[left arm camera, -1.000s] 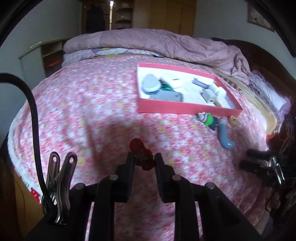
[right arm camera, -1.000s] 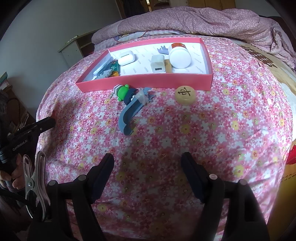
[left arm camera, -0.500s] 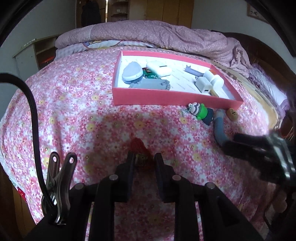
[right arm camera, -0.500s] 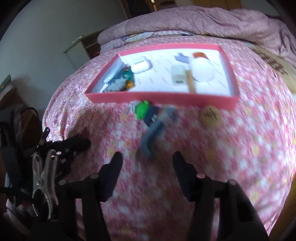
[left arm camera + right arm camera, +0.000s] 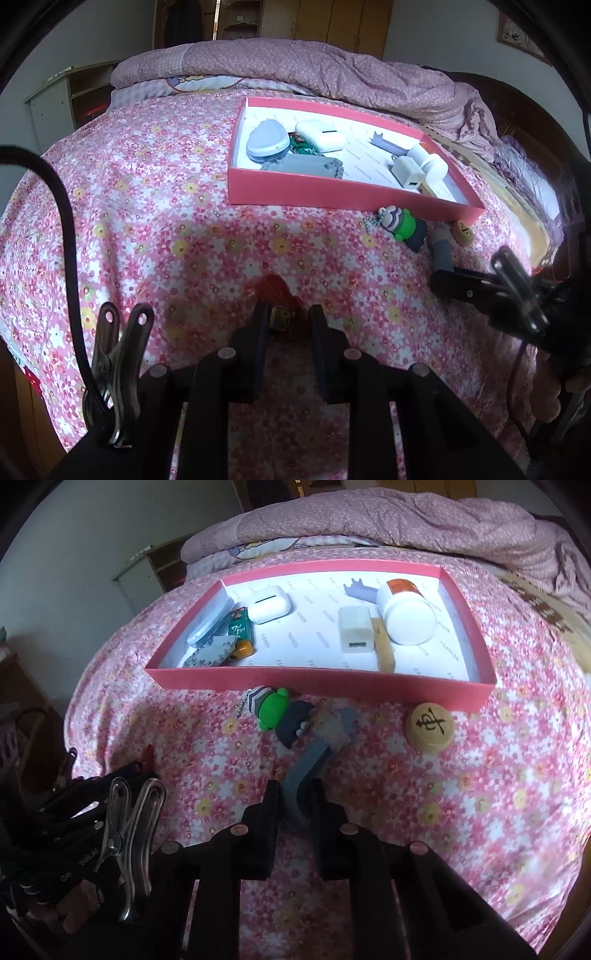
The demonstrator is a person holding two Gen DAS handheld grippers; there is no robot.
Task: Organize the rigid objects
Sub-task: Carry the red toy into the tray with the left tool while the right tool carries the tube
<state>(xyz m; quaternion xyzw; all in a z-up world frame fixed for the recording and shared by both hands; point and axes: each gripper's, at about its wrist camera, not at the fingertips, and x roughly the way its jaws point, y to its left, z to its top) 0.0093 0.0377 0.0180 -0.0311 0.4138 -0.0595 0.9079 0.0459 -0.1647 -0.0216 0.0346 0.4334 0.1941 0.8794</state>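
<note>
The curved blue-grey plastic piece (image 5: 308,764) lies on the flowered pink bedspread (image 5: 480,794), its near end pinched between the right gripper (image 5: 295,805) fingers, the rest reaching ahead. The grasp looks made; next comes lifting it forward into the shallow pink cardboard tray (image 5: 321,681). The left gripper (image 5: 285,321) pinches a small red object (image 5: 277,291).

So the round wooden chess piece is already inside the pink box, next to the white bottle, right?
Not quite. The chess piece lies on the bedspread just outside the pink box, by its near right corner. The white bottle is inside the box. The right wrist view shows this.
</note>
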